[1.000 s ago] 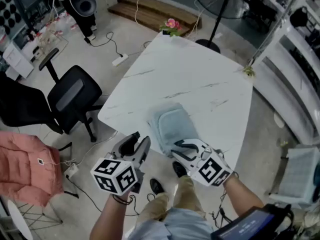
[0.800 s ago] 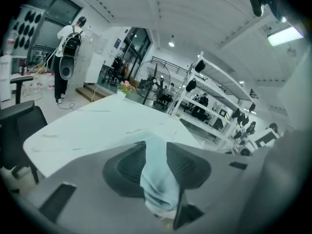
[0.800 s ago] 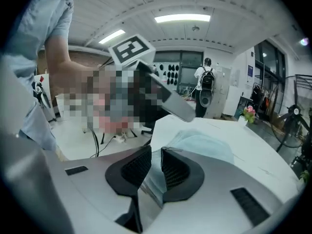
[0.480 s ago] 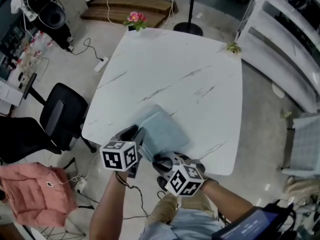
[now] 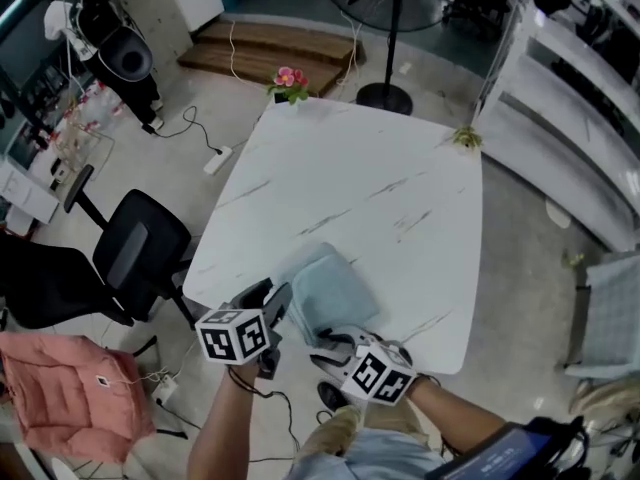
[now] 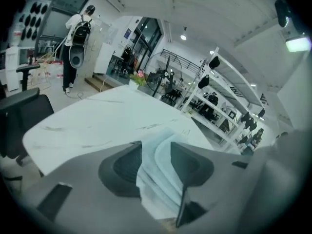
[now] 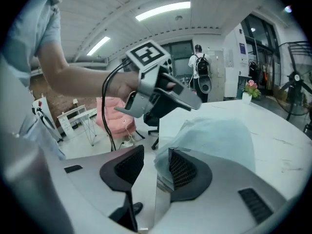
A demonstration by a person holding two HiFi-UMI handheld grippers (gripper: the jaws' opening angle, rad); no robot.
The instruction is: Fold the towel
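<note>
The folded pale-blue towel (image 5: 332,288) lies at the near edge of the white marbled counter (image 5: 380,178), its layered border loose between the left tongs (image 5: 274,304), while the right tongs (image 5: 326,345) gape beside its corner, both pairs having just been opening.

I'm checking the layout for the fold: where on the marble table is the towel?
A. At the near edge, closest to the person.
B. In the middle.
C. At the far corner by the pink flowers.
A: in the head view the light blue towel lies at the white marble table's near edge.
</note>
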